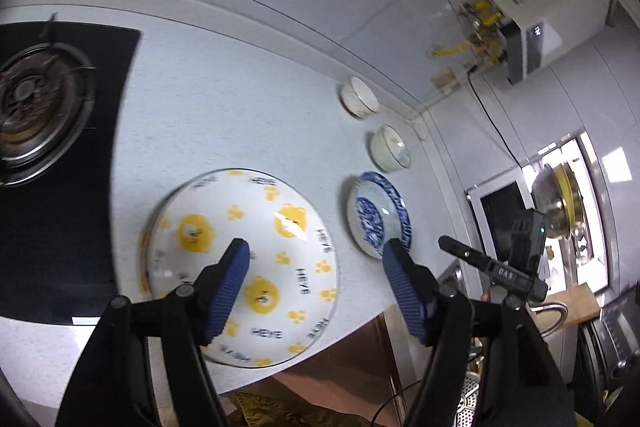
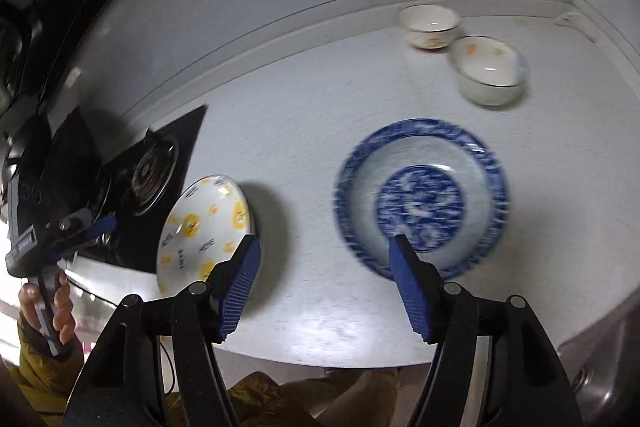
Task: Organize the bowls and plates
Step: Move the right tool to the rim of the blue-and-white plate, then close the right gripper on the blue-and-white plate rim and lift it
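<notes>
A white plate with yellow bears (image 1: 256, 251) lies on the pale counter near its front edge; it also shows in the right wrist view (image 2: 204, 227). A blue-patterned plate (image 2: 420, 195) lies to its right, also seen in the left wrist view (image 1: 380, 215). Two small white bowls (image 2: 430, 25) (image 2: 490, 69) stand behind, near the wall. My left gripper (image 1: 316, 251) is open above the bear plate's right part. My right gripper (image 2: 324, 247) is open, its right finger over the blue plate's near rim. Both are empty.
A black gas hob (image 1: 48, 147) with a burner lies left of the bear plate. The counter's front edge (image 2: 360, 359) runs just under the grippers. A steel sink (image 2: 600, 367) is at the right. A water heater (image 1: 532, 31) hangs on the wall.
</notes>
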A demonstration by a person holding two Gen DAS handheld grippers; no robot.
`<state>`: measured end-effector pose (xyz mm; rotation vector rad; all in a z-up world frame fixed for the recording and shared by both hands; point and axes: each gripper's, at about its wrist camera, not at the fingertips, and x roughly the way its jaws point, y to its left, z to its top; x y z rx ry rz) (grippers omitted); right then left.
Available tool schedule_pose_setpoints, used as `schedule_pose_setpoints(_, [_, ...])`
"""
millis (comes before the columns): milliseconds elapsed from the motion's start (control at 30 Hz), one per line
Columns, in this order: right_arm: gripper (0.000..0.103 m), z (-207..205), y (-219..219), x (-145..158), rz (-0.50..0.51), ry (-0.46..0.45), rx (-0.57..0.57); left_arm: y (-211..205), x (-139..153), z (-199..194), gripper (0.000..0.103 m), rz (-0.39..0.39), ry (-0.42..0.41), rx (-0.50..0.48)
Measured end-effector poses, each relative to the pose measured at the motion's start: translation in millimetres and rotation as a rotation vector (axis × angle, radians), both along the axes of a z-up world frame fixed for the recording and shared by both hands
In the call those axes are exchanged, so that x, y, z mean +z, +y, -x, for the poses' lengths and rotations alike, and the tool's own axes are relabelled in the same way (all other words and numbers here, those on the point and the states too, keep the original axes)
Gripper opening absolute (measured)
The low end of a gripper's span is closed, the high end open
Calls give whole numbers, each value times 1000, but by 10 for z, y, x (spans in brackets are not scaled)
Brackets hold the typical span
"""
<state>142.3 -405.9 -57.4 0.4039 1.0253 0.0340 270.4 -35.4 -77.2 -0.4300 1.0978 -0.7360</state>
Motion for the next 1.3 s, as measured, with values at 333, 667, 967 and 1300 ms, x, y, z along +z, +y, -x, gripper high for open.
schedule_pose_setpoints(333, [66, -92, -1013, -367, -41, 71, -28, -1292, -312, -3, 68, -80, 88, -98])
schedule_pose_setpoints(667, [66, -543, -1369, -911, -182, 141, 116, -2270, -1004, -361, 68, -265, 224, 19])
schedule_pose_setpoints(967, [39, -701, -1310, -1210, -245, 194, 236, -2582, -1109, -532, 68, -402, 170, 69])
schedule_pose_setpoints(1300, [19, -654, -1294, -1236, -216, 211, 199, -2882, -1328, -636, 56, -398, 225, -57])
